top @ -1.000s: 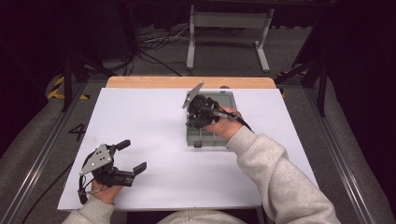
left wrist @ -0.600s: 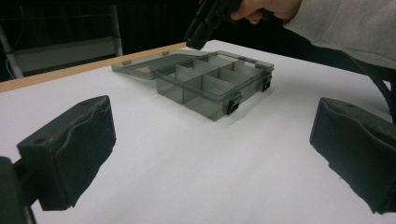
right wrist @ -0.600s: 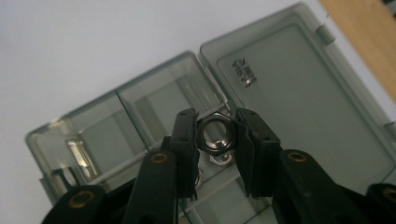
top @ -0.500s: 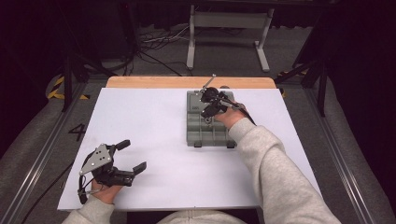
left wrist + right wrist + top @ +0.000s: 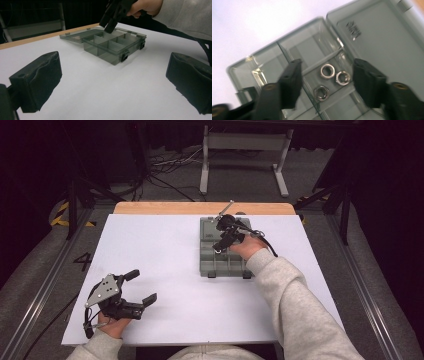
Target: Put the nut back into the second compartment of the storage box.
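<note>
Smoked translucent plastic: compartment box (image 5: pixel 223 255), lid (image 5: pixel 382 32) folded open flat, sits on the white table (image 5: pixel 160 245) at about 1 o'clock from table centre. One compartment holds three steel hex nuts (image 5: pixel 327 71), lying flat and close together. Judgement: nuts are small, light, hard and slippery, likely to skate on the smooth floor; best pinched across opposite flats, one at a time. Box walls look thin and rigid. Right gripper (image 5: pixel 325 75) hovers over that compartment, jaws spread wide, straddling the nuts, holding nothing. Left gripper (image 5: pixel 131 290) rests at 7 o'clock, jaws wide apart, empty, well apart from the box.
</note>
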Demonstrator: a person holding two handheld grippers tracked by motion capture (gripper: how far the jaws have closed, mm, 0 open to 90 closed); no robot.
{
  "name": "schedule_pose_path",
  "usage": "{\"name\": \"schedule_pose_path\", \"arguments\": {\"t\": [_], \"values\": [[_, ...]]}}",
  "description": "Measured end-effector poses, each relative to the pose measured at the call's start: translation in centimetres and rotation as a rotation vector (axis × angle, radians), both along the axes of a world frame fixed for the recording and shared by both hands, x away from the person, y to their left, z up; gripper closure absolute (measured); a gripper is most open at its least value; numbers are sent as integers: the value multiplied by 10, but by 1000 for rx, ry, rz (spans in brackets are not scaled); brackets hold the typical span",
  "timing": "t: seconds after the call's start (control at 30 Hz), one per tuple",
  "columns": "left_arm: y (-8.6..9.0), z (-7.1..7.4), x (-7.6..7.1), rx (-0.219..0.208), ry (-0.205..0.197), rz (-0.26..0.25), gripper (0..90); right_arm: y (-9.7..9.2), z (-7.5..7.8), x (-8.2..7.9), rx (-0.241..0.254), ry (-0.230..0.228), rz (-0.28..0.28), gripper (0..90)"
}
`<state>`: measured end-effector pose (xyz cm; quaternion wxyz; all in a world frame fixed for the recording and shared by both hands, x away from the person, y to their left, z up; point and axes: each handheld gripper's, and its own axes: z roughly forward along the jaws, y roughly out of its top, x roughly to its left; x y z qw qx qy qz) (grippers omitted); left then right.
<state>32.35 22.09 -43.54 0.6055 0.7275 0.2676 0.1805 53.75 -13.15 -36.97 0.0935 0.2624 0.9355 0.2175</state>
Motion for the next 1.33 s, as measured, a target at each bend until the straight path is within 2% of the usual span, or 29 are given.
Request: {"name": "schedule_pose_path", "arguments": {"t": [0.1, 0.27, 0.3, 0.37, 0.4, 0.43, 0.47, 0.57, 0.6, 0.63, 0.67, 0.73, 0.87, 0.9, 0.93, 1.0, 1.07, 1.13, 1.17, 1.27, 1.33], "values": [[0, 0, 0, -5, -2, 2, 10, -11, 20, -14, 74, -77, -1, 256], [0, 0, 0, -8, -1, 4, 10, -42, 47, -56, 266, -267, 5, 94], [0, 0, 0, -8, -1, 4, 10, -42, 47, -56, 266, -267, 5, 94], [0, 0, 0, -8, -2, 4, 10, -64, 54, -83, 361, -372, 4, 64], [-1, 0, 0, -7, 1, 4, 10, -73, 55, -92, 395, -390, 0, 49], [-1, 0, 0, -7, 1, 4, 10, -73, 55, -92, 395, -390, 0, 49], [-1, 0, 0, -2, 2, 3, 10, -97, 52, -115, 493, -442, -14, 35], [0, 1, 0, -6, -4, 9, 10, -122, 41, -137, 565, -479, -31, 21], [0, 1, 0, -6, -4, 9, 10, -122, 41, -137, 565, -479, -31, 21], [0, 1, 0, -6, -4, 10, 10, -129, 36, -143, 578, -495, -38, 9], [0, 1, 0, -11, -6, 14, 10, -143, 25, -156, 615, -527, -48, 1], [0, 1, 0, -13, -7, 14, 10, -148, 21, -161, 624, -533, -54, 1], [1, 2, 0, -13, -7, 11, 10, -170, -5, -184, 657, -569, -88, 0], [2, 3, -1, -10, -17, 10, 10, -174, -11, -188, 661, -577, -94, 0], [2, 4, -1, -7, -17, 11, 10, -180, -23, -195, 668, -587, -111, 0], [2, 4, -2, -11, -17, 11, 10, -186, -38, -202, 673, -592, -126, 0], [2, 5, -2, -6, -25, 12, 10, -188, -43, -204, 677, -588, -137, 1], [2, 6, -2, -1, -31, 11, 10, -194, -60, -207, 690, -558, -167, 1], [2, 6, -2, 1, -33, 11, 10, -196, -61, -207, 696, -545, -178, 1], [2, 6, -3, 6, -32, 5, 10, -198, -58, -207, 710, -576, -183, 1], [2, 5, -2, 0, -36, 9, 10, -197, -59, -207, 712, -569, -185, 1]]}}
